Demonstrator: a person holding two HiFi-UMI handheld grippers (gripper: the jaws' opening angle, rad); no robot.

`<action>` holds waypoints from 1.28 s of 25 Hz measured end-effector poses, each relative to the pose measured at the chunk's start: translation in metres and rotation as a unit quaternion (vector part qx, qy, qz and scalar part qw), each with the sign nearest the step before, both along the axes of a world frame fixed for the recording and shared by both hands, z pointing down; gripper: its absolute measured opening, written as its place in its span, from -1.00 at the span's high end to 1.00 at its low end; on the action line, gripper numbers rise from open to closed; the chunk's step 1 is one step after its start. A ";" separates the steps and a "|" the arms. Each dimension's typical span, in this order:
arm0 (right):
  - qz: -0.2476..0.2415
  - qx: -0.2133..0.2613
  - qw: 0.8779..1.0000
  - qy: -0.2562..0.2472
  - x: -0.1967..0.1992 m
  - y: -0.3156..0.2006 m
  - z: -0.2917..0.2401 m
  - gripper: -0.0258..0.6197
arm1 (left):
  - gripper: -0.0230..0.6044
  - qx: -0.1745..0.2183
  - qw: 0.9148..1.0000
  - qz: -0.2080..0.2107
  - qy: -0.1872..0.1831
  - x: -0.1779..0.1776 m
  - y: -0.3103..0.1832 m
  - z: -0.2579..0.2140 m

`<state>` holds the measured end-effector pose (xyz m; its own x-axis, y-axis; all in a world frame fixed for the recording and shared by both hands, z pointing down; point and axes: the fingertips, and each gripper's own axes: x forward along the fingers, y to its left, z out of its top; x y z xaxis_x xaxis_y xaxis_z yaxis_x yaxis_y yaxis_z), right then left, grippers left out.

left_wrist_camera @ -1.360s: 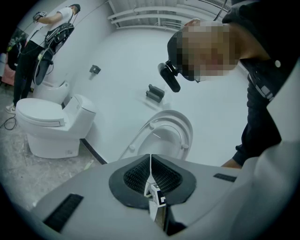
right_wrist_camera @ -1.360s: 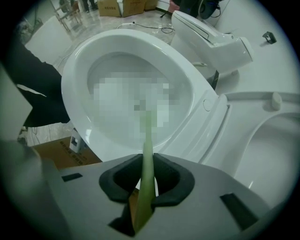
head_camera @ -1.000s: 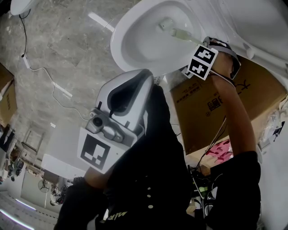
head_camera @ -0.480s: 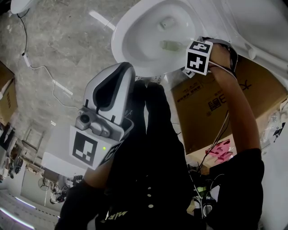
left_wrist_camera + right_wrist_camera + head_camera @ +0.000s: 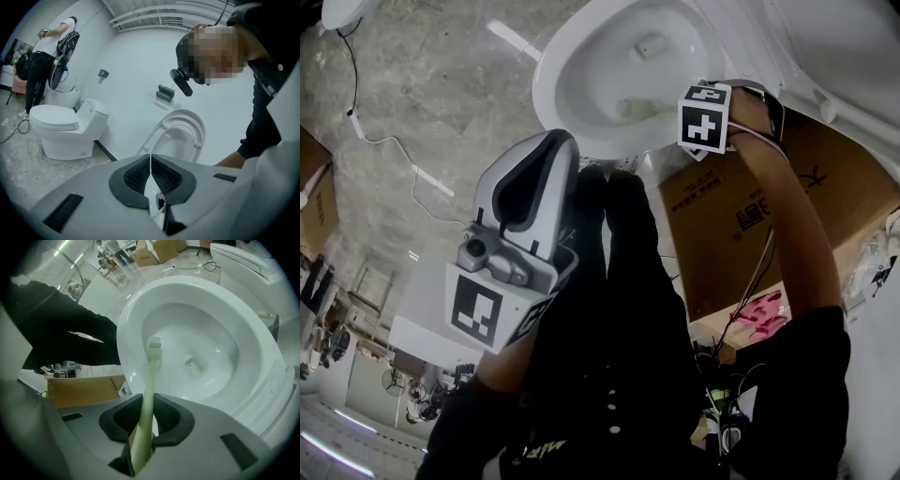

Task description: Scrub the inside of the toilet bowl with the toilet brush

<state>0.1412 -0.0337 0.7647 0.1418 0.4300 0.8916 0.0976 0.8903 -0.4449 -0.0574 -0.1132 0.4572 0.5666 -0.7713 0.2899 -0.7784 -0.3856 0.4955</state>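
Note:
The white toilet bowl (image 5: 591,56) (image 5: 206,348) lies at the top of the head view. A pale green toilet brush (image 5: 149,380) runs from my right gripper (image 5: 143,425) into the bowl. Its small head (image 5: 154,344) rests against the bowl's inner wall on the near-left side, and in the head view it shows faintly as the brush (image 5: 633,107). My right gripper (image 5: 686,120) is shut on the handle, just over the bowl's rim. My left gripper (image 5: 551,150) (image 5: 151,171) hovers short of the bowl, in front of the person's dark clothing, jaws shut with nothing between them.
A cardboard box (image 5: 741,216) stands just right of the bowl. A white cable (image 5: 384,145) trails over the concrete floor at left. In the left gripper view, the raised seat and lid (image 5: 180,133), a second toilet (image 5: 61,126) and a standing person (image 5: 47,61) appear.
My right gripper has shifted left and nearer, dragging the brush head from the far right of the bowl toward its near wall. My left gripper moved left, then held still.

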 end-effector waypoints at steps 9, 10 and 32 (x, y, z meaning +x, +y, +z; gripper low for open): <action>0.055 -0.045 0.997 -0.042 -0.034 0.022 0.004 0.64 | 0.84 0.002 1.000 0.014 -0.020 0.004 0.004 0.002; 0.065 -0.049 0.996 -0.046 -0.037 0.024 0.003 0.64 | 0.84 0.004 1.000 0.015 -0.020 0.004 0.004 0.001; 0.293 -0.095 0.946 -0.100 -0.082 0.055 0.001 0.64 | 0.84 -0.001 1.000 0.019 -0.011 0.014 0.002 0.001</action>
